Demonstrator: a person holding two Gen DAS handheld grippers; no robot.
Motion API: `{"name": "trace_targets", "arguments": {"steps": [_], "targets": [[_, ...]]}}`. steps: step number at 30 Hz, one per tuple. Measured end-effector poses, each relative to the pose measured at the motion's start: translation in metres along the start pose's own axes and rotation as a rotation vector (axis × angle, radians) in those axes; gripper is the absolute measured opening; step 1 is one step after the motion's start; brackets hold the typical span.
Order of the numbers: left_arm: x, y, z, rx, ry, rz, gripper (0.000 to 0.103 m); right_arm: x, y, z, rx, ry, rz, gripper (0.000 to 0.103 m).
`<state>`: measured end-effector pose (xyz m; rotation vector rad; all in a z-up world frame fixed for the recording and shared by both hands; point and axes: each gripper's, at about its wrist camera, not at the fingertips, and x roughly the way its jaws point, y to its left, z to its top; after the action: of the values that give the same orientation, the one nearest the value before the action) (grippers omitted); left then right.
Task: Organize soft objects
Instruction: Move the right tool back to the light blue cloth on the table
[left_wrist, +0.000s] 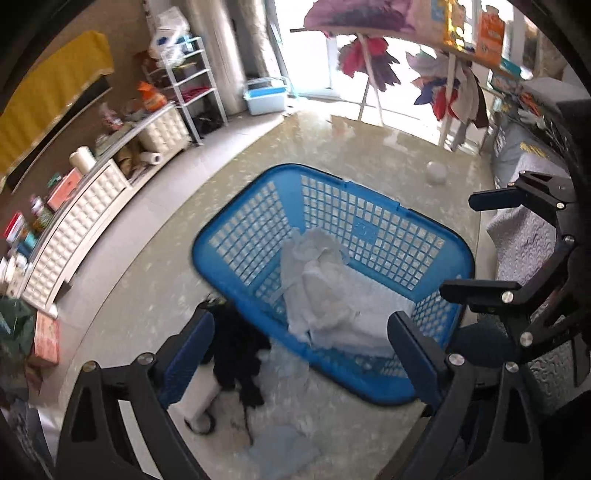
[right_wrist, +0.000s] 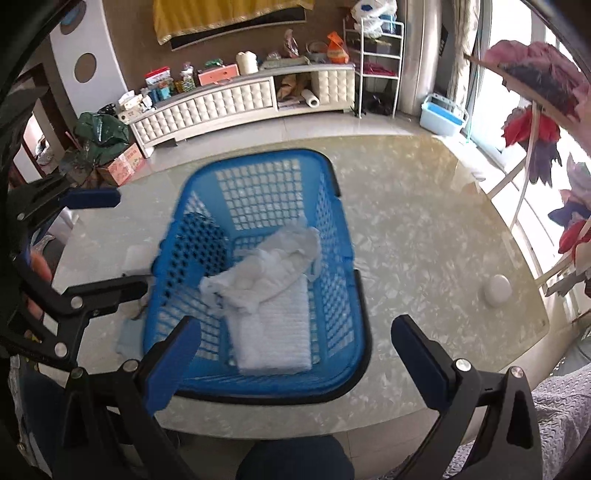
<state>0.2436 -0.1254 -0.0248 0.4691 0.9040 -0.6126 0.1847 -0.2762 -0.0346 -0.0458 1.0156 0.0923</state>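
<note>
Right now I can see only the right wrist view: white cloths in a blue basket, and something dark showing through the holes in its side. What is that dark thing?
Observer: It's a black garment, crumpled on the table just outside the blue basket.
Operator: Is anything else lying with it?
Observer: A white roll-like object pokes out from under the garment. I can't tell what it is.
Operator: Is the left tool gripping the garment?
Observer: No. The left tool is open. The garment lies next to one finger and isn't pinched between the two.
</note>
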Motion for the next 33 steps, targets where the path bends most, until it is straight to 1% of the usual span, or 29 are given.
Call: {"name": "trace_targets", "arguments": {"steps": [1, 3, 5, 7, 11, 13, 15, 21, 25, 30, 33], "targets": [[-0.010, 0.002, -0.007, -0.025, -0.007, 0.009, 0.096, -0.004, 0.003, -0.001, -0.002, -0.007, 0.003, 0.103], [-0.022, 0.005, -0.018, -0.060, -0.014, 0.030, 0.102, -0.011, 0.010, -0.002, -0.004, -0.017, 0.006, 0.103], [-0.033, 0.011, -0.029, -0.094, -0.016, 0.057, 0.102, -0.015, 0.023, -0.002, -0.011, -0.024, 0.014, 0.103], [-0.043, 0.017, -0.040, -0.133, -0.018, 0.070, 0.102, -0.020, 0.034, -0.005, -0.023, -0.031, 0.023, 0.103], [-0.062, 0.029, -0.066, -0.194, -0.031, 0.071, 0.102, -0.023, 0.058, -0.006, -0.048, -0.037, 0.042, 0.103], [-0.072, 0.037, -0.080, -0.241, -0.047, 0.082, 0.102, -0.021, 0.070, -0.008, -0.063, -0.036, 0.050, 0.103], [-0.079, 0.047, -0.094, -0.287, -0.046, 0.090, 0.102, -0.018, 0.081, -0.009, -0.074, -0.030, 0.064, 0.103], [-0.092, 0.071, -0.135, -0.362, -0.026, 0.135, 0.102, -0.001, 0.114, -0.009, -0.101, -0.008, 0.107, 0.103], [-0.096, 0.084, -0.161, -0.400, -0.016, 0.146, 0.102, 0.016, 0.140, -0.008, -0.136, 0.028, 0.123, 0.103], [-0.087, 0.098, -0.192, -0.448, 0.021, 0.148, 0.102, 0.035, 0.171, -0.011, -0.187, 0.068, 0.144, 0.103], [-0.079, 0.103, -0.205, -0.453, 0.050, 0.149, 0.102, 0.048, 0.188, -0.013, -0.219, 0.094, 0.154, 0.103]]}}
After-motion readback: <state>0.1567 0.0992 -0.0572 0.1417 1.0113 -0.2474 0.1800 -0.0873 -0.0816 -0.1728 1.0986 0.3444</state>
